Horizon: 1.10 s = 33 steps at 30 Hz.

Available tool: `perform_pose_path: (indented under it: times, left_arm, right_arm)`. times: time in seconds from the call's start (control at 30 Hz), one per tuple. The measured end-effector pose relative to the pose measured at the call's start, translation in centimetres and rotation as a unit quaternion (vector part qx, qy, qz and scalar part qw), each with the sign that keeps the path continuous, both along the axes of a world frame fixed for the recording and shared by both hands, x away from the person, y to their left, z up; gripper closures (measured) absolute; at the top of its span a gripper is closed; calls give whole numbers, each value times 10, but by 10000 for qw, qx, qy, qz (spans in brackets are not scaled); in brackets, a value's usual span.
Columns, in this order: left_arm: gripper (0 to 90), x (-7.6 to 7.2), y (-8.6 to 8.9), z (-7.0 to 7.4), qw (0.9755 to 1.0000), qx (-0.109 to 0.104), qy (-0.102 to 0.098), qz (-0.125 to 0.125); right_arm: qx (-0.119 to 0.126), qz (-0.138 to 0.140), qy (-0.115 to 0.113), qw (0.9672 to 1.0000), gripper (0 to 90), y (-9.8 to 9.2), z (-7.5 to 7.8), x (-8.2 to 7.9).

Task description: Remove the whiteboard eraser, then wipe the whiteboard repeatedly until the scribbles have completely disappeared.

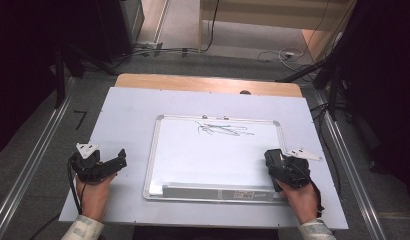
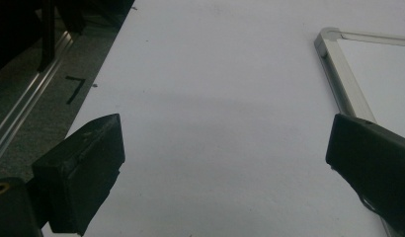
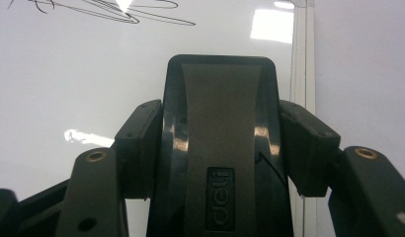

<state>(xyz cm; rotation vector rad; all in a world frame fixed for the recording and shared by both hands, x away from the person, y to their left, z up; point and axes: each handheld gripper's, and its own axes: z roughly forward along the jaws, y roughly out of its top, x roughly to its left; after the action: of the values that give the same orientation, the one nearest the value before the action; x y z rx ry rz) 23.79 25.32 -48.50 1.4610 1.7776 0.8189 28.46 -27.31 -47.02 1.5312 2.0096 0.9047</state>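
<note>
Left gripper (image 1: 120,159) sat idle near the table's (image 1: 128,105) left edge, jaws spread wide with nothing between them, just bare white surface; the left gripper view showed the whiteboard's (image 2: 339,74) metal frame off to one side, well apart from the jaws.

Whiteboard (image 1: 213,155) lay flat mid-table, scribble (image 1: 224,130) near its far edge.

Right gripper (image 1: 274,159) was over the board's right edge near the near-right corner, jaws clamped on a black eraser (image 3: 221,138), one pad on each long side, held square.

My read: grasp step done, wipe not yet begun, marks were intact. Next move would call for carrying the eraser toward the far edge, setting its felt face flat on the scribble, then sweeping along it with steady pressure.
</note>
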Motion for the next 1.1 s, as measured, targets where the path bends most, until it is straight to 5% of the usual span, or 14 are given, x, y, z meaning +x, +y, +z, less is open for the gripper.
perform_pose_path:
  times: [1.1]
  left_arm:
    - [18,2,0,-2,10000,-41,60,-27]
  right_arm:
    - [114,97,-79,9999,373,1,6,2]
